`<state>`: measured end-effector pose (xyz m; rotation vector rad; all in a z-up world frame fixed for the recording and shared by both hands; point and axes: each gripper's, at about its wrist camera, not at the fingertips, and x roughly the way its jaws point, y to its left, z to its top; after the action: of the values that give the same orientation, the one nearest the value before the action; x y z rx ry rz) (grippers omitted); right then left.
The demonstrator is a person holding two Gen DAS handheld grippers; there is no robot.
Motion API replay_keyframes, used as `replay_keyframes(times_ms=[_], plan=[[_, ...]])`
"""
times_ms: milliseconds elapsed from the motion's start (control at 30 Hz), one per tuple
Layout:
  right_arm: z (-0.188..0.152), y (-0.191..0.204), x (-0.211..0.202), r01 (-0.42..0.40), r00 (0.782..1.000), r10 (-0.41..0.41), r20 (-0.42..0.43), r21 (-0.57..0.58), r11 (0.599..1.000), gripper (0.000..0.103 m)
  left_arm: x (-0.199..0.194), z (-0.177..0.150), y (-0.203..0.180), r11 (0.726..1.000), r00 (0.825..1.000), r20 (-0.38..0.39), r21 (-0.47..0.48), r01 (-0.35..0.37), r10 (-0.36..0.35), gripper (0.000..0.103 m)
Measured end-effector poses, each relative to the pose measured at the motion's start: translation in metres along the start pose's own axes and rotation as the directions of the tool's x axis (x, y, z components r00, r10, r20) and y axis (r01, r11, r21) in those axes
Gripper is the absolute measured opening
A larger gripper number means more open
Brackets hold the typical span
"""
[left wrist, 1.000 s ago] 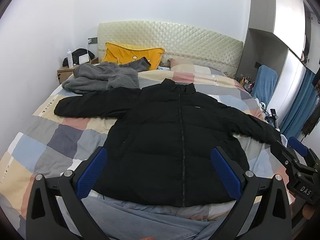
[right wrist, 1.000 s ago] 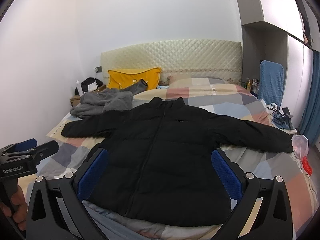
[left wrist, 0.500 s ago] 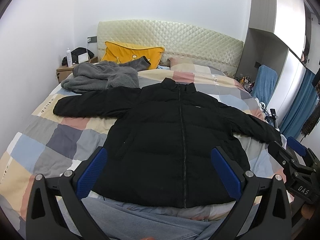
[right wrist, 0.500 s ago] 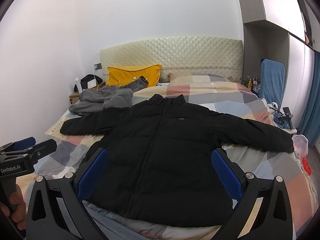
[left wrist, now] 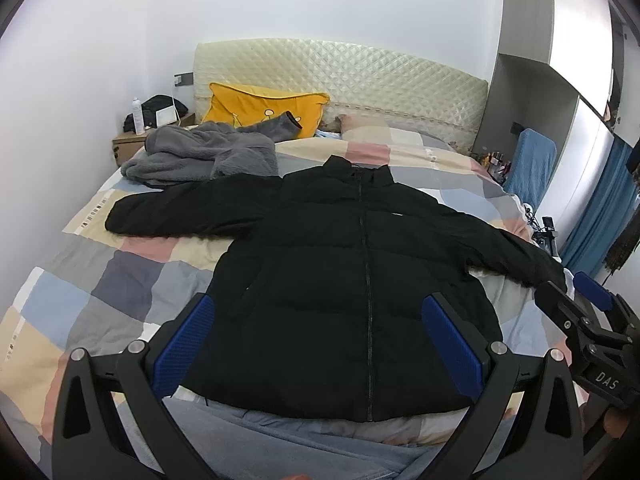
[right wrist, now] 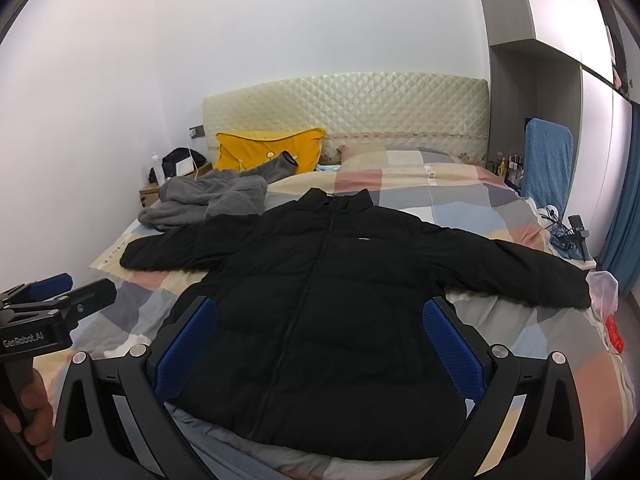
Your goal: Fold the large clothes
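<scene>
- The black puffer jacket [left wrist: 360,280] is lying flat and zipped on the bed [left wrist: 120,280], collar toward the headboard [left wrist: 340,68], hem toward the viewer; its sleeves are stretching out to either side, so the long axis is running across the bed.
- The left tongs [left wrist: 318,344] are hovering wide open over the hem, gripping nothing; the right tongs [right wrist: 320,344] are likewise gaping and empty.
- The left sleeve cuff [left wrist: 120,220] is sitting nearer the left tongs, the right cuff [right wrist: 576,292] nearer the right; each is probably taking its own side.
</scene>
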<state>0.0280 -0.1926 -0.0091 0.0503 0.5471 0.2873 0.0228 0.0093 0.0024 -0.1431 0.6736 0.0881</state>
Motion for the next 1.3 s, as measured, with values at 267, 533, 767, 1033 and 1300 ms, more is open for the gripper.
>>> replay_keyframes(times_ms=[267, 533, 767, 1033, 1300], plan=[[0.015, 0.001, 0.013, 0.002, 1.000, -0.002, 0.011, -0.012, 1.000, 0.103, 0.005, 0.029, -0.018, 0.999, 0.999, 0.028, 0.050, 0.016, -0.018, 0.103], [0.046, -0.024, 0.027, 0.038, 0.996, -0.040, 0.079, 0.019, 0.999, 0.103, 0.022, 0.071, -0.037, 0.989, 0.994, 0.058, 0.121, 0.080, -0.087, 0.103], [0.059, -0.060, 0.079, 0.074, 0.996, -0.076, 0.055, 0.046, 0.996, 0.103, 0.041, 0.102, -0.053, 0.966, 0.967, 0.107, 0.142, 0.215, -0.231, 0.103], [0.042, -0.110, 0.121, 0.098, 0.993, -0.102, 0.064, 0.065, 0.993, 0.103, 0.106, 0.110, -0.059, 0.946, 0.949, 0.095, 0.157, 0.284, -0.301, 0.103], [0.027, -0.148, 0.135, 0.204, 0.973, -0.212, 0.094, 0.087, 0.975, 0.103, 0.151, 0.078, -0.053, 0.957, 0.971, 0.042, 0.181, 0.226, -0.237, 0.103]])
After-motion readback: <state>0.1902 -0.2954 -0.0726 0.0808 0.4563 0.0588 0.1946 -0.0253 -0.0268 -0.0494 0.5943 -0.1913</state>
